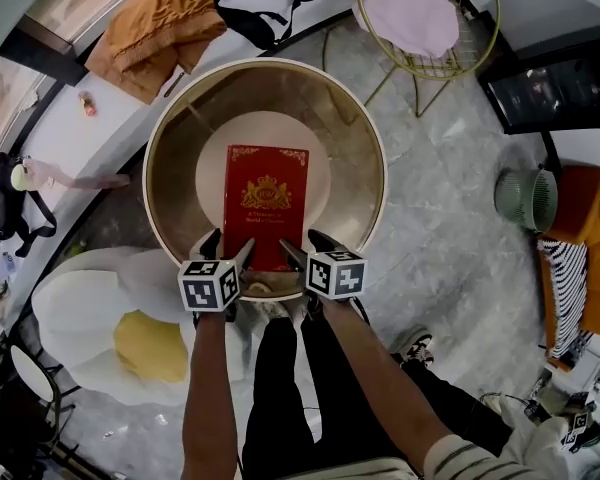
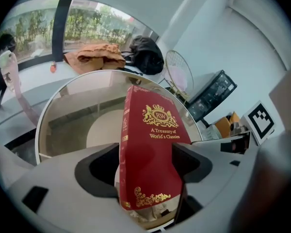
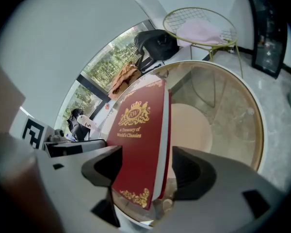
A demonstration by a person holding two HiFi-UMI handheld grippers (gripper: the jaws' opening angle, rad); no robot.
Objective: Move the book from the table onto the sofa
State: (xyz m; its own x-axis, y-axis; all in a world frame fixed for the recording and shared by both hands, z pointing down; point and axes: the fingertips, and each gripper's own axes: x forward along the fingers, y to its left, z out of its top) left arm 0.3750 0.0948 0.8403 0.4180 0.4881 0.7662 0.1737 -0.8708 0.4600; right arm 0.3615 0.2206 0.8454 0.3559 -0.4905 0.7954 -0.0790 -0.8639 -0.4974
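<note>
Book on table, near corners hidden, left hand-held gripper open, right hand-held gripper open

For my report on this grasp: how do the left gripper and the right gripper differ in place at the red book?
The left gripper straddles the red book's near corner on the spine side; the right gripper straddles its near corner on the page-edge side. In the head view, the left gripper angles toward the right, the right gripper toward the left. Both have open jaws with the book between them.
</note>
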